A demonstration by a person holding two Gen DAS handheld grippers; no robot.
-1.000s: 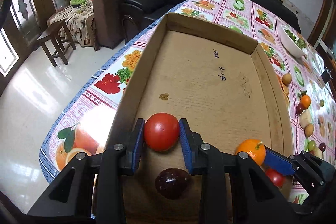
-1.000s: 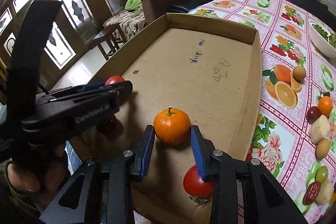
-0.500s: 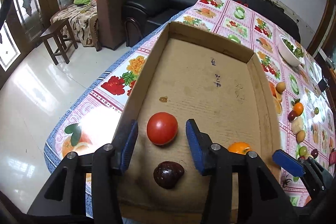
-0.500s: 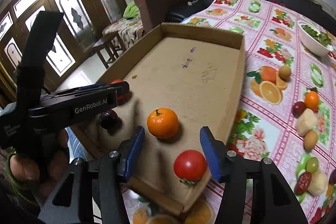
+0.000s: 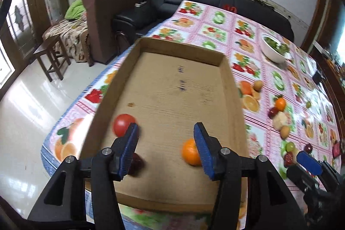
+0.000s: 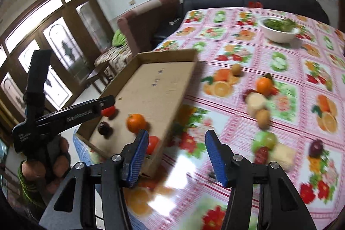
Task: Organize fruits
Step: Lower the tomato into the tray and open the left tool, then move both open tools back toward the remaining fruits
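Observation:
A shallow cardboard box [image 5: 176,83] [image 6: 159,87] lies on the fruit-print tablecloth. In it lie a red tomato [image 5: 123,127], a dark plum [image 5: 136,164] and an orange mandarin [image 5: 189,152] [image 6: 135,122]. A second tomato [image 6: 152,144] sits in the box's near corner. My left gripper [image 5: 165,153] is open and empty above the box's near end. My right gripper [image 6: 176,156] is open and empty over the cloth just right of the box. Several loose fruits [image 6: 258,98] lie on the cloth to the right.
A white bowl of greens [image 5: 274,51] [image 6: 279,30] stands at the far side of the table. A mandarin [image 5: 280,104] and small fruits lie right of the box. Sofas and a wooden stool [image 5: 51,57] stand beyond the table's left edge.
Both grippers opened, let go of the tomato and the mandarin, and pulled back and up. The right gripper has swung right, off the box and over the tablecloth.

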